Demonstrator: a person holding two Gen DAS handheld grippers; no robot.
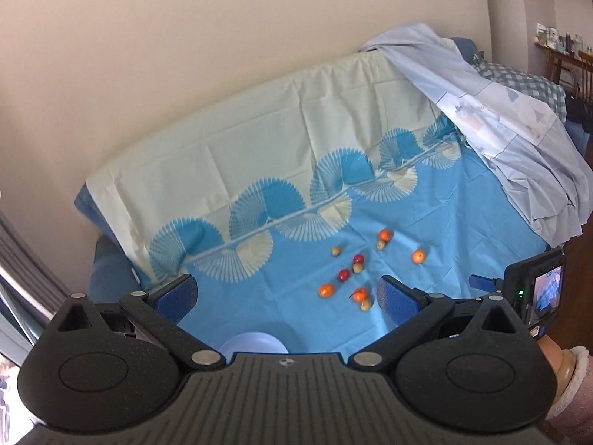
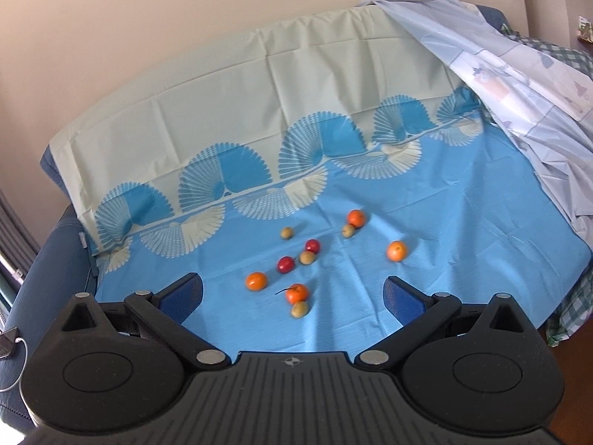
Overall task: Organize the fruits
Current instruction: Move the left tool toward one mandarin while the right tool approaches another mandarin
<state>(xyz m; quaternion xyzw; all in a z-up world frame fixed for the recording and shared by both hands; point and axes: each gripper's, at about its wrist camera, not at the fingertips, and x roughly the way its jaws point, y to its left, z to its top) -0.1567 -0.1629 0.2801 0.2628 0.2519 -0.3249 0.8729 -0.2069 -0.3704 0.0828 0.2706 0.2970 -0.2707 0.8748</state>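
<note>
Several small fruits lie scattered on a blue patterned cloth (image 2: 463,230): orange ones (image 2: 256,281) (image 2: 297,293) (image 2: 396,250) (image 2: 356,218), red ones (image 2: 285,264) (image 2: 312,246), and yellow-green ones (image 2: 299,309) (image 2: 307,257) (image 2: 286,232). The cluster also shows in the left wrist view (image 1: 326,290). My right gripper (image 2: 292,294) is open and empty, held above the near side of the cluster. My left gripper (image 1: 287,294) is open and empty, to the left of the fruits. A white bowl (image 1: 254,342) sits just below the left gripper, partly hidden.
The cloth covers a blue sofa (image 2: 55,259) against a beige wall. A pale blue sheet (image 2: 519,85) is heaped at the right. The right gripper's camera (image 1: 537,289) and the hand (image 1: 567,371) show at the left view's right edge.
</note>
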